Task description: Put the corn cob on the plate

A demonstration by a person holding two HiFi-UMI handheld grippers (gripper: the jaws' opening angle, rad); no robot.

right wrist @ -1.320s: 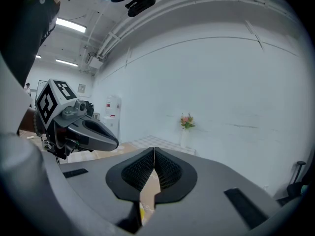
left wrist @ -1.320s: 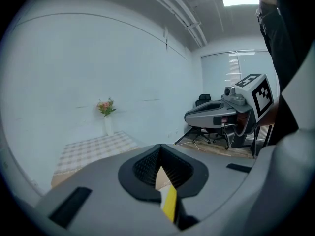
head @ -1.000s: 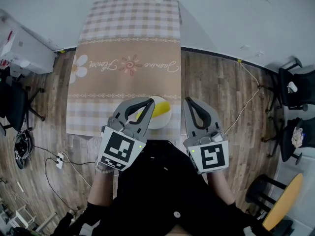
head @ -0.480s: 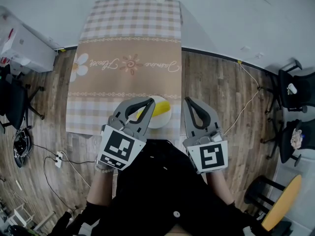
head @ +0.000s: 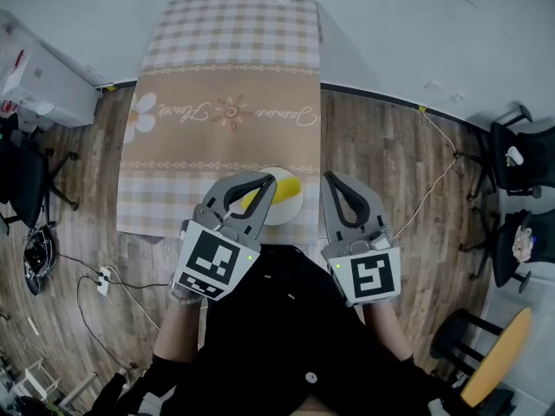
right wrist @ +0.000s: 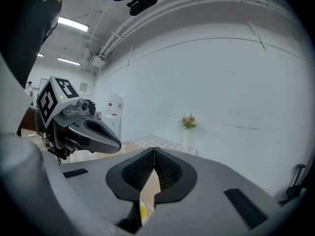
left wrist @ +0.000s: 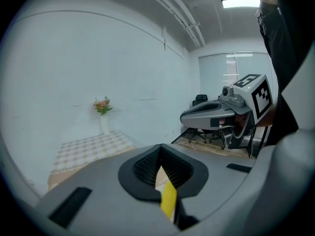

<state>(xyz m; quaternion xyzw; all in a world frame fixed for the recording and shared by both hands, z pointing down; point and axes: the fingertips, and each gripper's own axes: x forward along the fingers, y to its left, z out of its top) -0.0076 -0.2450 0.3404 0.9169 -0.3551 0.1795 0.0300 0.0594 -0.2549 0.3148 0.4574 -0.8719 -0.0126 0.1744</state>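
With both tools pulled in close to my body, I read the left tool (head: 266,182) as fully closed on nothing, and the right tool (head: 331,181) the same. Corn cob (head: 285,185) lies on the plate (head: 291,209), just past the left tool's tip, between both tools. Checked bench (head: 227,76) beyond, flower vase (left wrist: 103,116) at its far end.
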